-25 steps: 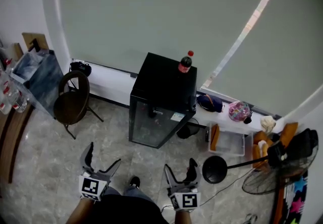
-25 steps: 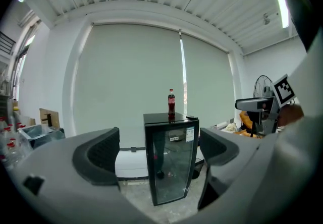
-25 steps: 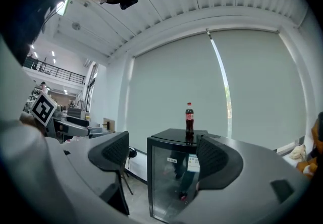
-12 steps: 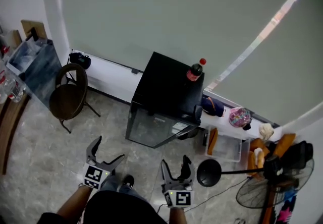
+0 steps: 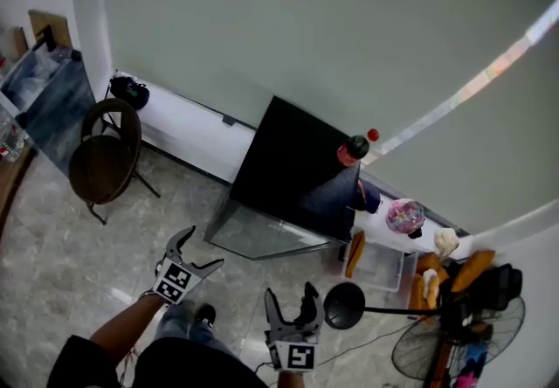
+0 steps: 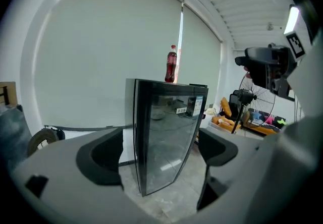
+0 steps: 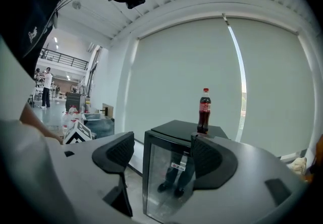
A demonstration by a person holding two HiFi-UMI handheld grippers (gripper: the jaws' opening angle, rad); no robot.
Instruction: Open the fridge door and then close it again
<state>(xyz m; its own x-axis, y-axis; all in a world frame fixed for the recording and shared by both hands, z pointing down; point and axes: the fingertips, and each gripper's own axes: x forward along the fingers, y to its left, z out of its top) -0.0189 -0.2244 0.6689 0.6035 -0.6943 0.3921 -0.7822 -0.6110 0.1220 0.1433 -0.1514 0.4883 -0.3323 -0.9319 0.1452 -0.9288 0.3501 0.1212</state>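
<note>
Head view: left gripper (image 5: 197, 250) and right gripper (image 5: 290, 301) are held released and empty, nearer than the closed fridge (image 5: 293, 169); the right jaws were just narrowed.

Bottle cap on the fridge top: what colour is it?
Red. The bottle cap shows best in the right gripper view.

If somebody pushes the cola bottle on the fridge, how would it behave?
The cola bottle is tall and narrow, so it probably tips easily. It stands near the edge of the fridge, so it might fall off.
</note>
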